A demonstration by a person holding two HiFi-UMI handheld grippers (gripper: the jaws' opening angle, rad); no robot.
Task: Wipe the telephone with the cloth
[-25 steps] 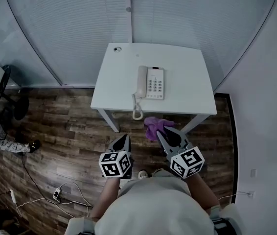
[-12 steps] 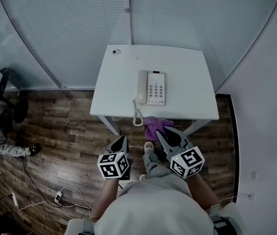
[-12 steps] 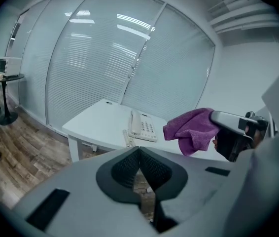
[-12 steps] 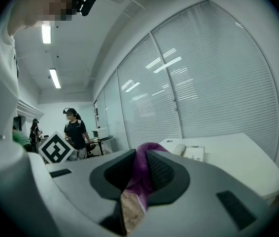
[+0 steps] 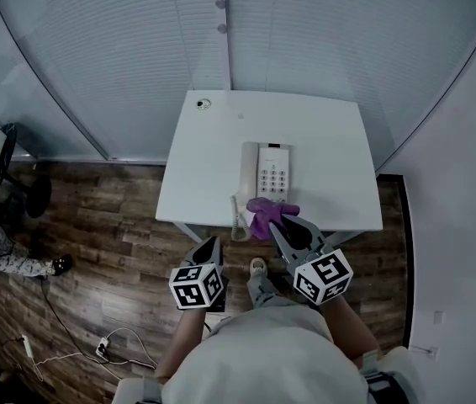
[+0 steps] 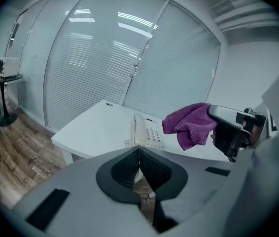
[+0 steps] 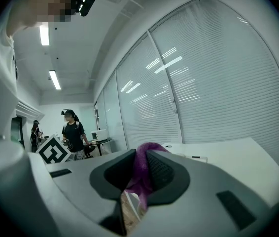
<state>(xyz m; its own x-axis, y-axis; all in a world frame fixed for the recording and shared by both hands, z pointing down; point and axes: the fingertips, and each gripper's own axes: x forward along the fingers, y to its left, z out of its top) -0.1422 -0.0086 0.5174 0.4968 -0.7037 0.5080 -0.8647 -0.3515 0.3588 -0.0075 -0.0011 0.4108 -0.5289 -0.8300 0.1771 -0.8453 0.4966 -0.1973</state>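
My left gripper [image 5: 214, 242] was clamped shut on nothing, short of the desk's [image 5: 326, 141] near edge and a little left of the phone. The phone [image 5: 265, 172] lay by the middle of that near edge. Its long axis ran from near edge to far edge, with the handset along its left side, the keypad on the right, and the cord [image 5: 238, 222] dropping over the near edge. The cloth [image 5: 268, 215] hung bunched from my right gripper [image 5: 277, 227], whose jaws were pinched tight on it. It sat over the near edge, right at the phone's near end. I could not tell whether it already touched the phone. The phone therefore lay straight ahead of the right fingertips, toward the far edge, and the right gripper was clearly the nearer one. I judged the wipe would run lengthwise, pushing away along the phone.
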